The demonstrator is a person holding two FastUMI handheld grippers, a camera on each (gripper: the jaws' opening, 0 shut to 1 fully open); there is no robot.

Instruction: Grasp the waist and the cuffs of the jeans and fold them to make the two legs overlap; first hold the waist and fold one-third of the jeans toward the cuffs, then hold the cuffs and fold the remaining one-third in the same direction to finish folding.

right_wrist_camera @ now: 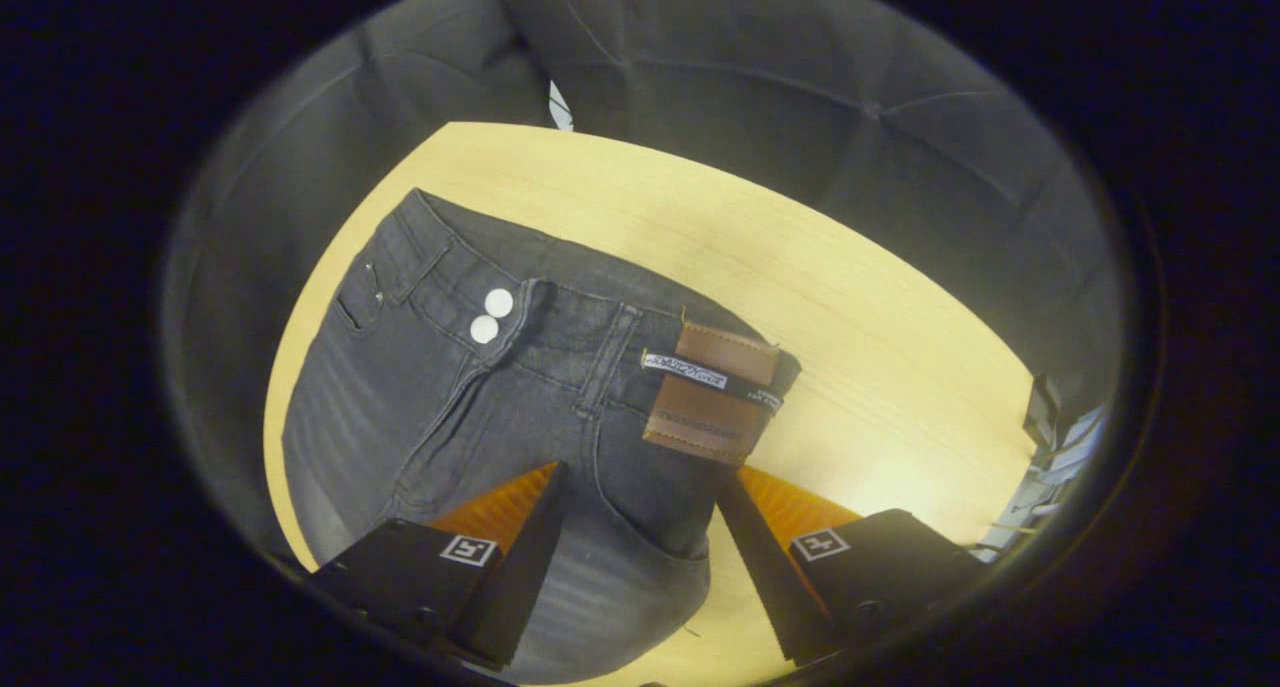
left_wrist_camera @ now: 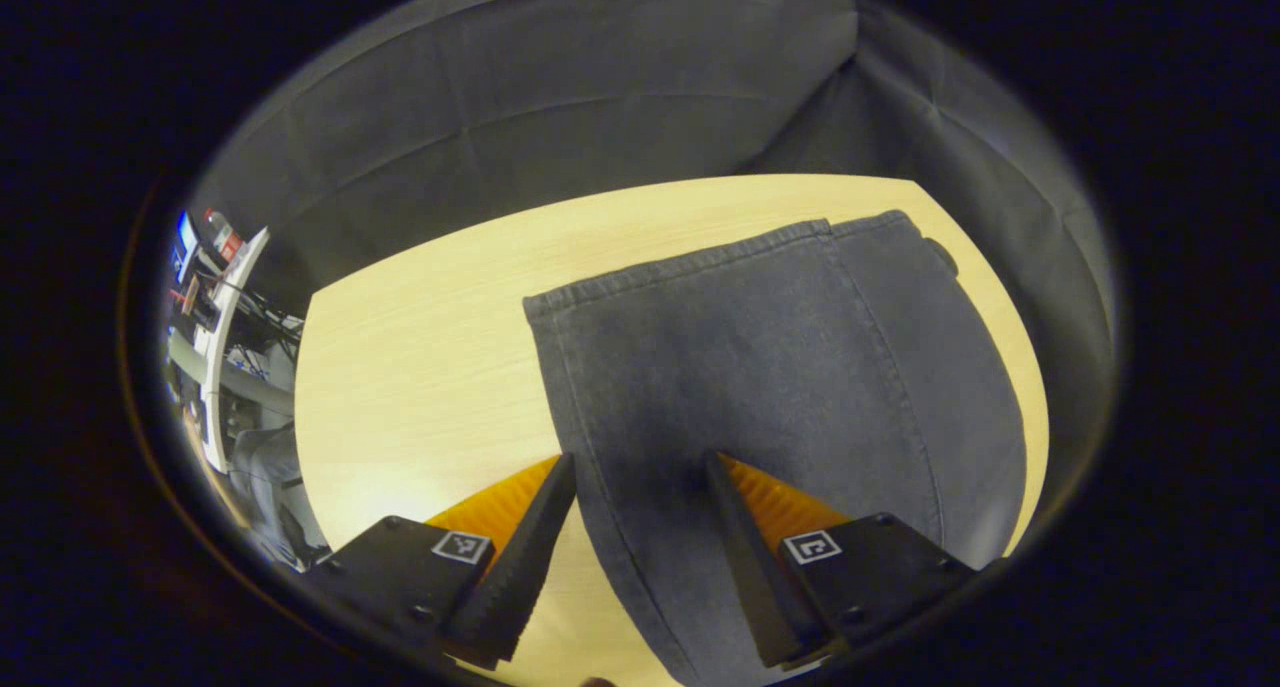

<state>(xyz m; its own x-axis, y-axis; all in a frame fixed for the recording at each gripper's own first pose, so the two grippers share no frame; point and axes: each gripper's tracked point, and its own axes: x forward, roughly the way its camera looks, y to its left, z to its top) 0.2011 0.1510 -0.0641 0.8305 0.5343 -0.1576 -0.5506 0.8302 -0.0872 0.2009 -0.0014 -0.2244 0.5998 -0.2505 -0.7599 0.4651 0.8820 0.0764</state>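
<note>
Warm overhead light is glaring off the counter [left_wrist_camera: 420, 367] ahead of the fingers [left_wrist_camera: 545, 512]; edges are bending and darkening, and a soft shadow is pooling between the fingers.

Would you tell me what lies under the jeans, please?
The jeans lie flat on a light wooden table, which shows bare around the waist and, in the left gripper view, around the cuffs. The table surface beneath the denim is covered, so anything there cannot be seen.

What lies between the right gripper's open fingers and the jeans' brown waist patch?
In the right gripper view, only denim of the jeans lies between the right gripper and the brown patch.
</note>
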